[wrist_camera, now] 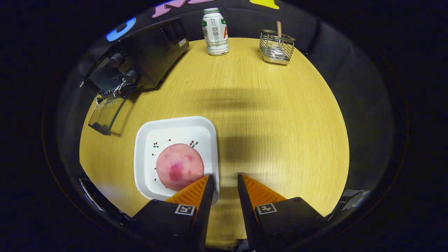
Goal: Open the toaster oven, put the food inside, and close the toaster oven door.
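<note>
Two parted jaws beside plate (176,134) of food (179,166); bottle (215,32) label illegible.

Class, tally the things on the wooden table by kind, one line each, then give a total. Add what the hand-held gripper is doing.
Toaster oven, door open: 1
Bottle: 1
Wire basket: 1
Plate: 1
Pink food on plate: 1
Total: 5
Hand-held gripper: open, empty, beside the plate.

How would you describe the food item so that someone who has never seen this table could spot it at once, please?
Start from the round light wooden table and find the square white plate near the black toaster oven, whose glass door hangs open. On that plate, just ahead of the open gripper, lies the flat round pink patty, the only mottled pink-and-red thing here.
</note>
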The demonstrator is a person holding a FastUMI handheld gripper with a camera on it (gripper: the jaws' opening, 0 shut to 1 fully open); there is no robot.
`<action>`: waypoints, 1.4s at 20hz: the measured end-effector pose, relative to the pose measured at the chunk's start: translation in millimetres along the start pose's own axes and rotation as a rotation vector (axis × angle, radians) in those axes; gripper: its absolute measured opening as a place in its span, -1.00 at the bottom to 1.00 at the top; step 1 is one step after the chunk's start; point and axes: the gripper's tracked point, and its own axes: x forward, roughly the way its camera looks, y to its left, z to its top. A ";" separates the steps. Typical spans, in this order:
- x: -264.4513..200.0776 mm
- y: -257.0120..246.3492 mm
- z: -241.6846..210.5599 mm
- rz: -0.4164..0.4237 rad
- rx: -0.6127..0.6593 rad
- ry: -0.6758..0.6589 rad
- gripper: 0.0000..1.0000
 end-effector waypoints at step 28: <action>-16.7 38.5 -16.2 0.370 0.370 0.055 -0.90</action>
